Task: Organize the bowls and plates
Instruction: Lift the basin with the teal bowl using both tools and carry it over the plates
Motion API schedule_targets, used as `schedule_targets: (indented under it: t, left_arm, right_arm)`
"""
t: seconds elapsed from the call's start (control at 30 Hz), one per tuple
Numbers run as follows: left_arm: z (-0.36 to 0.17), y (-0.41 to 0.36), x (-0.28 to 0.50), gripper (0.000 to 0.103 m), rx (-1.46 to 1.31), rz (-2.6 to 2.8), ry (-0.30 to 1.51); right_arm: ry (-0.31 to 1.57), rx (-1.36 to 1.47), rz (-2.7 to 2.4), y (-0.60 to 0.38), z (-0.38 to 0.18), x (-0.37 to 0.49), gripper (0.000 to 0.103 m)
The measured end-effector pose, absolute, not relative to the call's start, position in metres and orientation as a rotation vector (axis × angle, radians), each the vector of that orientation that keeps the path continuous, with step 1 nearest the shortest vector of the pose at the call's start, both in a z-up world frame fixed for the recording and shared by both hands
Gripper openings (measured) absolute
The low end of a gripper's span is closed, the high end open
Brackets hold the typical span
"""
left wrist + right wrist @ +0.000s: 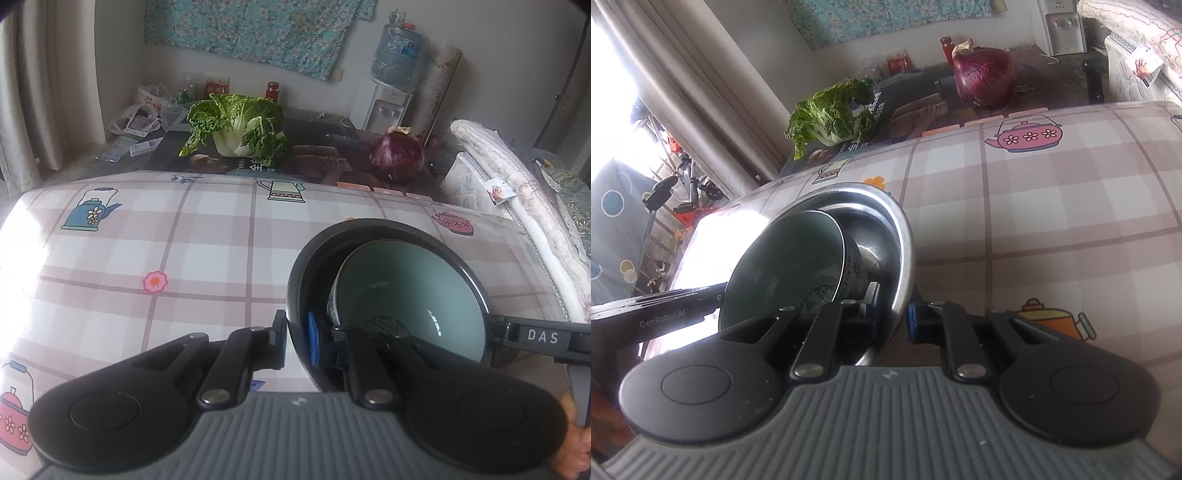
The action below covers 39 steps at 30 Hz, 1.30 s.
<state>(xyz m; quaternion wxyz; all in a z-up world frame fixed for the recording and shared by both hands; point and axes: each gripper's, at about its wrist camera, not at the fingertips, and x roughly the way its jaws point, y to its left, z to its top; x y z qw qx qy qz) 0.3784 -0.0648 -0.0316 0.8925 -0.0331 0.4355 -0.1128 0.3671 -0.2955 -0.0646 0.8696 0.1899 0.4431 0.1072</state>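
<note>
A steel outer bowl holds a green-glazed ceramic bowl that leans tilted inside it. Both are held just above the checked tablecloth. My left gripper is shut on the steel bowl's left rim, one pad outside and one inside. My right gripper is shut on the opposite rim of the same steel bowl. The right gripper's arm shows at the right in the left wrist view; the left gripper's arm shows at the left in the right wrist view.
The tablecloth has teapot prints. Beyond the table's far edge lie a napa cabbage and a red onion on a dark surface. A water dispenser stands behind. Rolled bedding lies at the right.
</note>
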Motion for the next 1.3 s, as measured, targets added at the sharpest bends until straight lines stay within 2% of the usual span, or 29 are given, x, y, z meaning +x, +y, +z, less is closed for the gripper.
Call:
schedule_targets:
  t: [0.2,0.8,1.3]
  left_arm:
    - [-0.034,-0.071,0.377,0.012,-0.049,-0.208,0.900]
    - [-0.031,-0.067,0.368,0.014,-0.062,-0.202,0.894]
    - [-0.002,-0.071,0.353,0.014,-0.052,-0.203,0.842]
  right_arm:
    - [0.943,0.458,0.223,-0.299,-0.073,0.375,0.012]
    - [0.890,0.393,0.228,-0.292,-0.070,0.366,0.013]
    - [0.840,0.395,0.232,-0.294,-0.047,0.355,0.013]
